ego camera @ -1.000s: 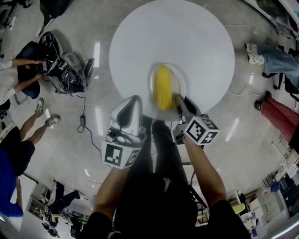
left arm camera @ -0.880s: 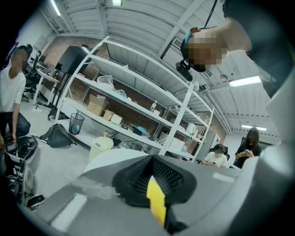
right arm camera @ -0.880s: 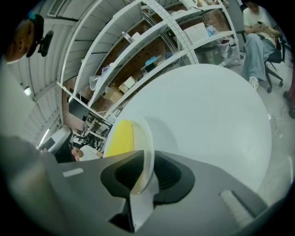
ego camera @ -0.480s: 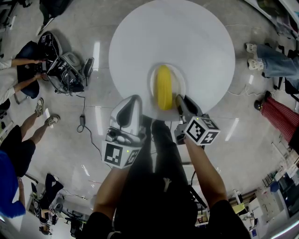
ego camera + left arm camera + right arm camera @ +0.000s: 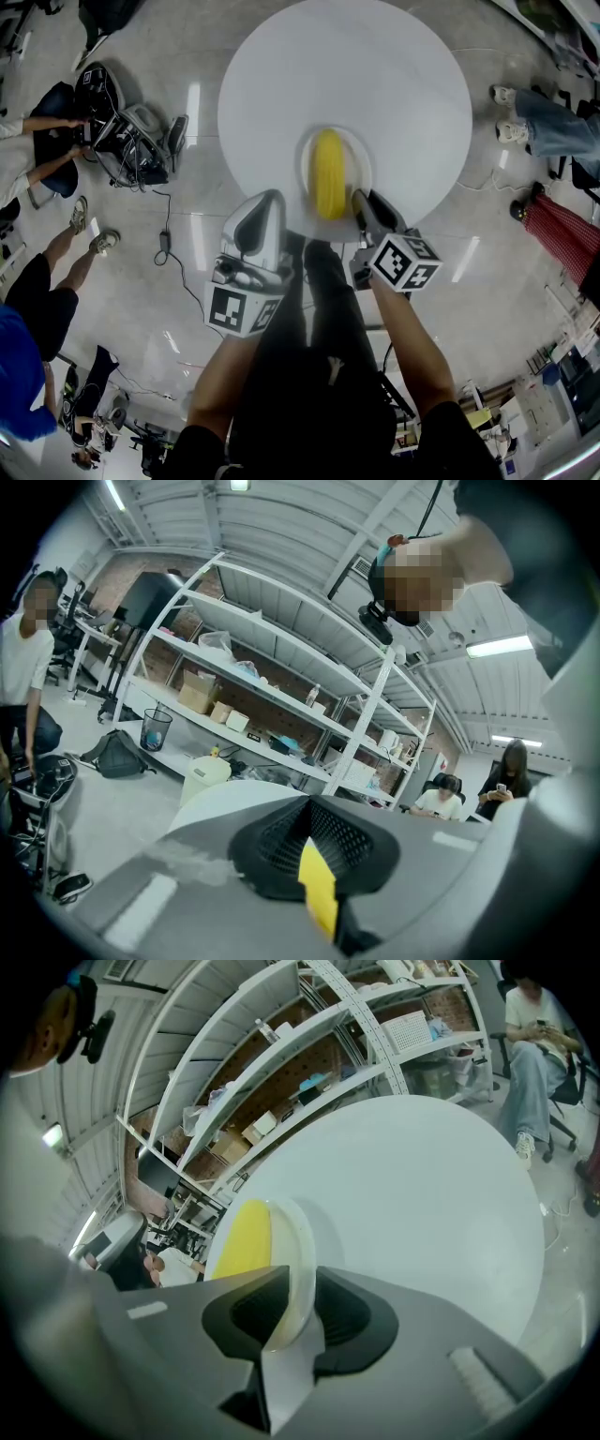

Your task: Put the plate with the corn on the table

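— At the desk's near edge, left claw is pinched together, just left of the plate.
— Right claw clamps the plate's near rim! Beyond it, corn lies on the plate, over the desk.

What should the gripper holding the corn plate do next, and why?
Probably open the right gripper: its jaws pinch the rim of the plate, and the plate with the corn seems to rest on the white table.

corn blurry, plate near rim pt. hidden
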A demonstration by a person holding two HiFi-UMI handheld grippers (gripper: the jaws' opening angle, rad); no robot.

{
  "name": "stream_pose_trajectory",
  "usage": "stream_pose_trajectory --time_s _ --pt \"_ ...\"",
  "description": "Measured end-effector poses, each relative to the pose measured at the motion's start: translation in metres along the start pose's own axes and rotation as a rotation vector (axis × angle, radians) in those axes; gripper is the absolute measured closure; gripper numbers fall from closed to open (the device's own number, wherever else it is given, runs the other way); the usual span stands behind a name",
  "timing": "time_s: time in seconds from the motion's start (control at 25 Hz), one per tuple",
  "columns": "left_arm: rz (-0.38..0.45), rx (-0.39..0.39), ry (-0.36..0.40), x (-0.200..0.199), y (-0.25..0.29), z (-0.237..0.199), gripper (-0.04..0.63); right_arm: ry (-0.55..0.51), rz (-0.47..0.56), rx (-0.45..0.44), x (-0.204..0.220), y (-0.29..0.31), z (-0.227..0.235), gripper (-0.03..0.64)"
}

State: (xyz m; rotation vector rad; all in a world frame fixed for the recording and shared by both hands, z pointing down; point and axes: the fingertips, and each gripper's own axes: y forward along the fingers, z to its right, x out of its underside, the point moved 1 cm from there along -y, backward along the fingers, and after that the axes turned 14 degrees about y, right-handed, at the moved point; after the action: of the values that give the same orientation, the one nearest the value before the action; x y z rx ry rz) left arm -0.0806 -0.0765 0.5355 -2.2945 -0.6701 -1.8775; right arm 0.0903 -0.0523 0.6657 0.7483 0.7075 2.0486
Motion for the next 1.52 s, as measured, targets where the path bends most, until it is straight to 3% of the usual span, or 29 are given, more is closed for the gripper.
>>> stream_pose_trajectory --time_s 1.04,1.52 --pt "0.02 -0.006 -0.008 -0.004 -0.008 0.005 0.592 -0.023 0.042 0.017 -0.008 -0.016 0.003 0.531" --pt "0.03 -0.012 -0.003 -0.008 -0.016 0.004 0.592 -0.06 0.069 0.027 -0.008 -0.023 -0.007 0.601"
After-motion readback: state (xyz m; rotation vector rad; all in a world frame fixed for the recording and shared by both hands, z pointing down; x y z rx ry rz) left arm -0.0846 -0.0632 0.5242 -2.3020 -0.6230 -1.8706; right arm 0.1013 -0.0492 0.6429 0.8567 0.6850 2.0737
